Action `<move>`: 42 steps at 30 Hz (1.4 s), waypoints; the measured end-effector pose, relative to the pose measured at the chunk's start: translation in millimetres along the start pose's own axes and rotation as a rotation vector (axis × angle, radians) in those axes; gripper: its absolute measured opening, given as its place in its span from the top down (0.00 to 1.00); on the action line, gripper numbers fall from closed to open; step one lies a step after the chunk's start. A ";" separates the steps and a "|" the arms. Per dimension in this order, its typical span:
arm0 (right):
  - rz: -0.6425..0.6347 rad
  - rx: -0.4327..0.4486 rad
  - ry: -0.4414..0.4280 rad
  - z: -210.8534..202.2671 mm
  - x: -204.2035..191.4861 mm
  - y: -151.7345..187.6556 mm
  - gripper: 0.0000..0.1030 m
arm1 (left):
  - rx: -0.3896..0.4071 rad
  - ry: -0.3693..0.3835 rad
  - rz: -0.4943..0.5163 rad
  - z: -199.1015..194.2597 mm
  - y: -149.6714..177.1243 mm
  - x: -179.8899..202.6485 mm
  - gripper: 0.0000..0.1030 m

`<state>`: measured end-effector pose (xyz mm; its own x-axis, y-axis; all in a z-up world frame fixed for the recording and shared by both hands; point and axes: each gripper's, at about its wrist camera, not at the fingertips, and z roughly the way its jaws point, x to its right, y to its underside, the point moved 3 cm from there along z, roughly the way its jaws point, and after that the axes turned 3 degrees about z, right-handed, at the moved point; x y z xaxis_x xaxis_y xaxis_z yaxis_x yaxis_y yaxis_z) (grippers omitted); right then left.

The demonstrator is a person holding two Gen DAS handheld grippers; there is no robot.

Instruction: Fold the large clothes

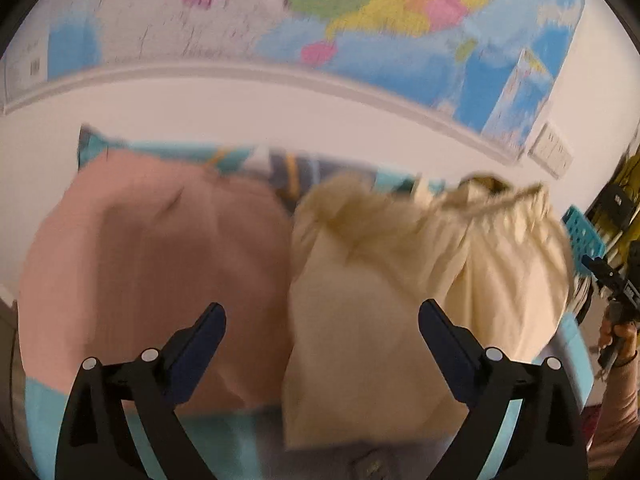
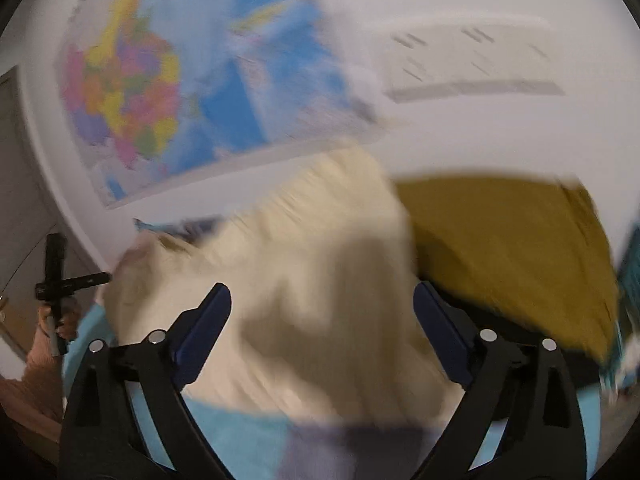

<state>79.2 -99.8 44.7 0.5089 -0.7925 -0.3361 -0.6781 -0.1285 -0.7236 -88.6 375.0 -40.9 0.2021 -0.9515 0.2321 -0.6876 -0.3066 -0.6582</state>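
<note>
Left wrist view is showing one left gripper (image 1: 322, 320), its two dark fingers standing spread wide with nothing pinched between them. Lying beyond the fingertips are two garments side by side: one pink garment (image 1: 152, 272) on the left and one cream garment (image 1: 400, 300) on the right, their edges touching along the middle. Both are resting on one light blue bed cover (image 1: 44, 420), which is showing at the lower corners. One patterned pillow (image 1: 280, 168) is peeking out behind the clothes, against the white wall. One coloured wall map (image 1: 360, 20) is hanging above, blurred. At the right edge, one hand (image 1: 618, 340) is gripping the handle of the other tool, beside one teal crate (image 1: 584, 236). Right wrist view is showing one right gripper (image 2: 322, 306), its two fingers likewise spread apart and pinching nothing, with the cream garment (image 2: 304, 288) lying rumpled under and between them. One mustard garment (image 2: 512, 248) is lying just beside the cream one, on the right. That is making three garments counted in all, none of them held. The bed cover (image 2: 240, 440) is showing below, the map (image 2: 168, 80) is hanging on the wall behind, and one white wall panel (image 2: 472, 60) is sitting to its right; both are heavily blurred.
</note>
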 end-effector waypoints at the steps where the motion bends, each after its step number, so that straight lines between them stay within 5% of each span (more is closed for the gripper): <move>1: 0.027 -0.020 0.015 1.9 9.9 10.2 0.10 | -0.028 0.009 0.003 6.4 7.2 0.3 0.09; 4: 0.145 -0.083 -0.005 14.4 39.7 41.0 0.10 | -0.091 0.054 0.011 27.3 28.9 4.3 0.09; 7: 0.100 -0.084 -0.015 27.9 35.9 47.5 0.16 | -0.073 0.091 0.040 35.8 36.6 17.0 0.07; 8: 0.071 -0.094 -0.026 34.8 30.6 46.2 0.27 | -0.075 0.123 0.033 38.2 37.2 22.8 0.13; 9: 0.057 -0.098 -0.035 37.6 27.7 45.2 0.35 | -0.080 0.148 0.026 39.1 38.1 26.7 0.32; 11: 0.064 -0.128 -0.106 39.4 27.4 44.8 0.84 | -0.091 0.154 0.012 40.5 39.1 36.4 0.57; 12: 0.087 -0.133 -0.154 33.1 26.7 43.3 0.86 | -0.094 0.143 0.011 39.2 39.9 39.7 0.70; 17: 0.088 -0.053 -0.340 -48.9 3.2 32.8 0.92 | -0.078 0.242 -0.083 -2.7 39.2 42.4 0.85; 22: 0.066 -0.020 -0.343 -139.2 2.4 49.2 0.92 | -0.084 0.310 -0.145 -48.1 70.6 41.7 0.85; 26: 0.226 -0.184 -0.215 -106.0 46.5 90.8 0.85 | -0.180 0.338 -0.218 -20.5 112.7 28.2 0.81; 28: 0.267 -0.284 -0.074 -78.6 66.2 114.2 0.70 | -0.183 0.335 -0.243 -8.1 123.8 21.7 0.69; 30: 0.280 -0.251 -0.047 -78.3 68.0 111.6 0.59 | -0.160 0.293 -0.238 -11.7 119.8 20.3 0.51; 34: 0.110 -0.075 0.088 -111.5 37.9 73.2 0.22 | -0.054 0.083 -0.066 -48.5 99.6 37.1 0.36; 36: 0.031 -0.031 0.084 -114.3 17.8 58.9 0.22 | 0.006 0.018 0.025 -64.8 85.3 51.6 0.22; 42: -0.139 -0.151 -0.001 -27.8 -31.4 43.3 0.23 | -0.009 0.069 0.206 -38.7 54.7 107.4 0.21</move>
<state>19.2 -97.1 40.7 0.6035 -0.7603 -0.2403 -0.6734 -0.3245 -0.6643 -131.5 257.0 -24.3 0.0088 -0.9898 0.1421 -0.7156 -0.1054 -0.6905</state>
